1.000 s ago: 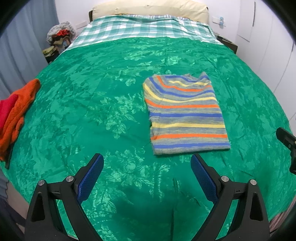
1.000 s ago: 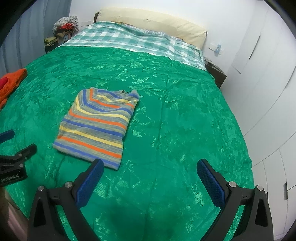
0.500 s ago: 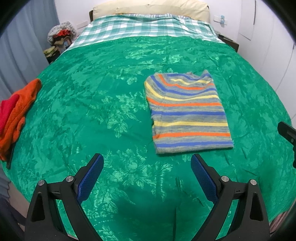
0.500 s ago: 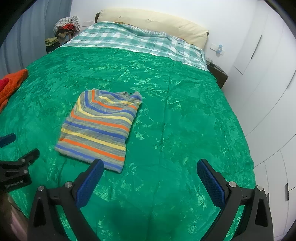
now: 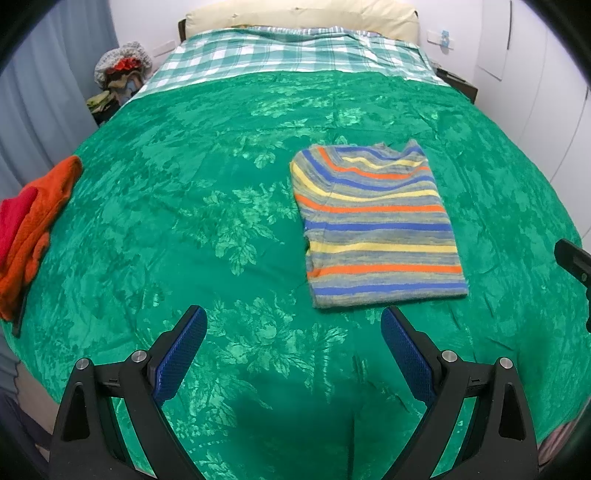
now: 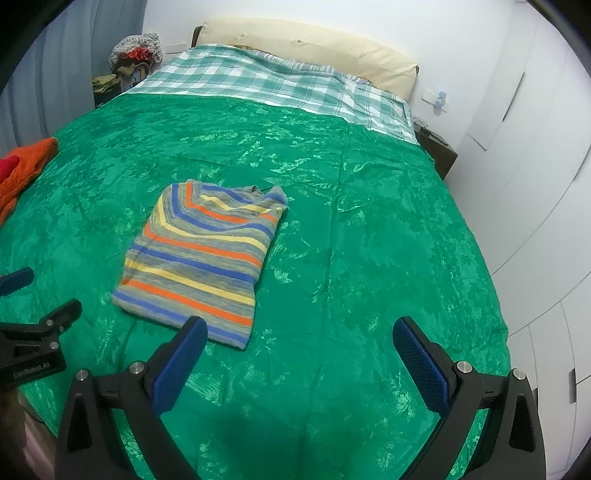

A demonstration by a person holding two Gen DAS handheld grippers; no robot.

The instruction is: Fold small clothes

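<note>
The striped sweater (image 5: 380, 225) lies folded into a tidy rectangle on the green bedspread (image 5: 207, 206), hem nearest. For the last fold, take both hem corners together — lift evenly. Left gripper (image 5: 293, 354) and right gripper (image 6: 295, 354) hover before the hem, jaws spread, empty.

A green bedspread (image 5: 207, 229) with a shiny leaf pattern covers most of the bed. Past it, toward the head, lies a green-and-white checked sheet (image 5: 295, 51), and behind that a cream pillow or padded headboard (image 5: 303, 13); the view does not settle which. Beside the bed's far corner stands a heap of mixed items (image 6: 135, 59) topped by something grey and red. White cupboard doors (image 6: 535, 177) line one wall, and a grey curtain (image 5: 40, 96) hangs on the other side.
</note>
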